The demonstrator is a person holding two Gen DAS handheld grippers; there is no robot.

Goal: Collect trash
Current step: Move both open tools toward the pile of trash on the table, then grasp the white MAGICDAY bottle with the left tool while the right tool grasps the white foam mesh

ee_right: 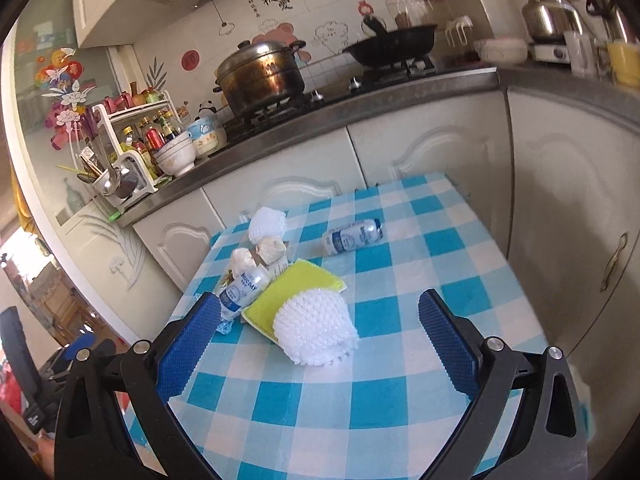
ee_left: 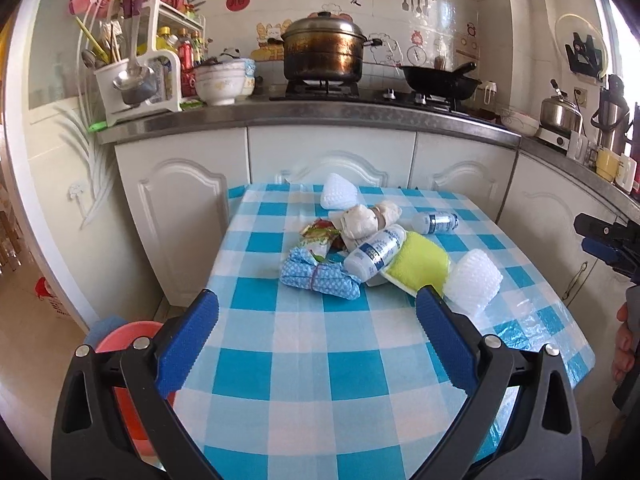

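A heap of trash lies mid-table on the blue-and-white checked cloth [ee_left: 320, 360]: a rolled blue cloth [ee_left: 318, 278], a snack wrapper [ee_left: 318, 236], crumpled paper [ee_left: 370, 216], a plastic bottle [ee_left: 376, 254], a second bottle [ee_left: 436, 222], a yellow-green sponge pad [ee_left: 420, 266] and two white foam nets [ee_left: 474, 280] [ee_left: 338, 192]. My left gripper [ee_left: 318, 336] stands open just short of the heap, holding nothing. In the right wrist view my right gripper [ee_right: 320, 332] is open, with the near foam net [ee_right: 316, 330] between its fingers, untouched. The bottle [ee_right: 242, 290] and sponge [ee_right: 296, 294] lie just beyond.
A red basin [ee_left: 124, 344] sits on the floor left of the table. White cabinets [ee_left: 328, 152] and a counter with a steamer pot [ee_left: 324, 50], wok [ee_left: 440, 78], bowls and utensil rack stand behind the table. A person's hand [ee_left: 626, 344] shows at the right edge.
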